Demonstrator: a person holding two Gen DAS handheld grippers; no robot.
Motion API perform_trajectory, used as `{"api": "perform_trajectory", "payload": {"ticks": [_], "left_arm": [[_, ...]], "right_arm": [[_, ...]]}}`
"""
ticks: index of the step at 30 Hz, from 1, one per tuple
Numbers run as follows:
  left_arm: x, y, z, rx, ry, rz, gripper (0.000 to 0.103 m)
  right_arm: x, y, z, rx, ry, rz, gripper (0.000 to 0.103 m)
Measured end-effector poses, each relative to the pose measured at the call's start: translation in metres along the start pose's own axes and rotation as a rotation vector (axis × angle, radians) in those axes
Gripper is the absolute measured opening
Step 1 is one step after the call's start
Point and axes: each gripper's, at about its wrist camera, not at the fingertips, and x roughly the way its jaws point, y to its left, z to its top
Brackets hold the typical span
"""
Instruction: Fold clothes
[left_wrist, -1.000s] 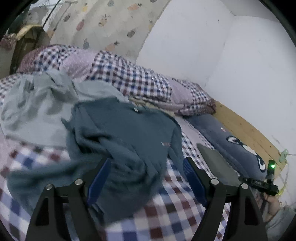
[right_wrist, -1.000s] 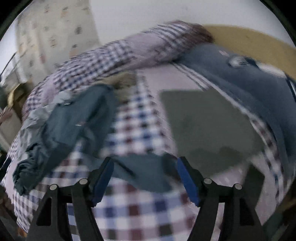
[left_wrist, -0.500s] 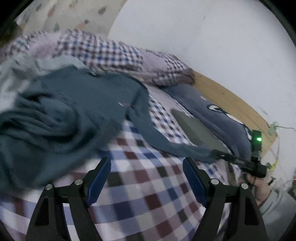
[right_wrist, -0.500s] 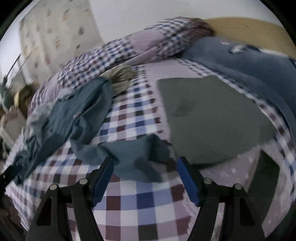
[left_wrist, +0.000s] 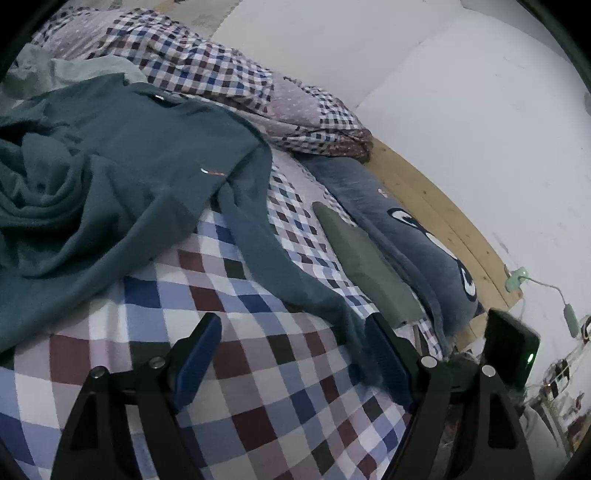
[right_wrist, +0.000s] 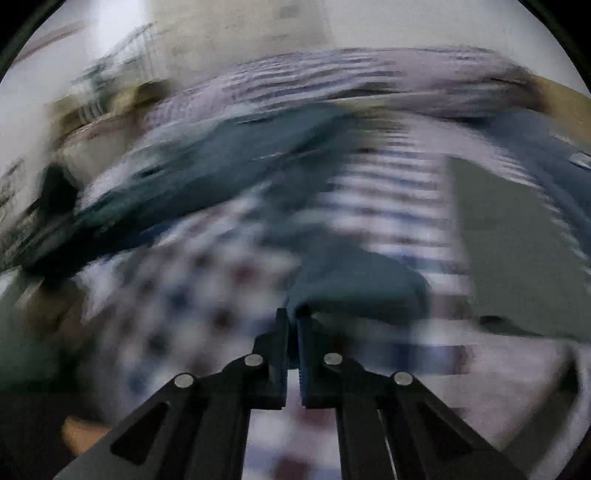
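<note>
A teal sweater (left_wrist: 122, 158) lies crumpled on the checked bed sheet (left_wrist: 258, 398), filling the left of the left wrist view. Its long sleeve (left_wrist: 280, 273) stretches toward the lower right and ends beside my right-hand finger. My left gripper (left_wrist: 291, 354) hovers open over the sheet with nothing between its fingers. The right wrist view is heavily motion-blurred. There my right gripper (right_wrist: 293, 317) is shut on the end of the teal sleeve (right_wrist: 354, 280), which bunches just beyond the fingertips. The sweater's body (right_wrist: 207, 166) lies farther off to the left.
A folded grey-green garment (left_wrist: 365, 266) (right_wrist: 517, 240) lies flat on the right. Beside it is a blue plush pillow (left_wrist: 413, 236) against a wooden bed edge (left_wrist: 443, 214). A checked quilt (left_wrist: 207, 62) and a pale garment (left_wrist: 74, 70) sit at the back.
My right gripper has gone from open to shut on the sleeve end and is moving fast. My left gripper has swung right, so the sweater now sits at the left.
</note>
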Motion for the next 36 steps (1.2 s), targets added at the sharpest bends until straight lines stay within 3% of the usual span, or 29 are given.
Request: {"api": "perform_trajectory", "payload": {"ticks": [6, 8, 9, 11, 15, 25, 27, 28, 29, 32, 36], "left_arm": [[0.004, -0.002, -0.002, 0.013, 0.015, 0.011, 0.083], [0.006, -0.002, -0.003, 0.018, 0.020, 0.014, 0.083], [0.006, -0.003, -0.003, 0.020, 0.023, 0.016, 0.083], [0.008, -0.003, -0.004, 0.024, 0.028, 0.019, 0.083], [0.010, -0.005, -0.005, 0.035, 0.033, 0.024, 0.083], [0.011, -0.007, -0.006, 0.042, 0.040, 0.027, 0.083], [0.011, -0.006, -0.006, 0.041, 0.039, 0.026, 0.083], [0.010, -0.006, -0.005, 0.039, 0.037, 0.025, 0.083], [0.009, -0.005, -0.005, 0.036, 0.035, 0.024, 0.083], [0.007, -0.005, -0.003, 0.033, 0.028, 0.022, 0.083], [0.006, -0.006, -0.002, 0.033, 0.025, 0.017, 0.083]], "right_arm": [[-0.009, -0.005, -0.018, 0.014, 0.033, 0.090, 0.013], [-0.012, -0.006, -0.024, 0.019, 0.045, 0.120, 0.042], [-0.014, -0.009, -0.026, 0.028, 0.045, 0.132, 0.051], [-0.028, -0.030, -0.026, 0.121, -0.021, 0.114, 0.054], [-0.036, -0.067, -0.024, 0.282, -0.067, 0.049, 0.056], [0.011, -0.057, -0.014, 0.157, 0.063, 0.016, 0.054], [0.014, -0.056, -0.012, 0.152, 0.054, 0.031, 0.041], [0.012, -0.052, -0.010, 0.139, 0.049, 0.041, 0.017], [0.010, -0.048, -0.009, 0.126, 0.036, 0.040, 0.007], [-0.016, -0.040, -0.004, 0.120, -0.048, 0.132, 0.007], [-0.056, -0.050, -0.004, 0.205, -0.182, 0.238, 0.007]]}}
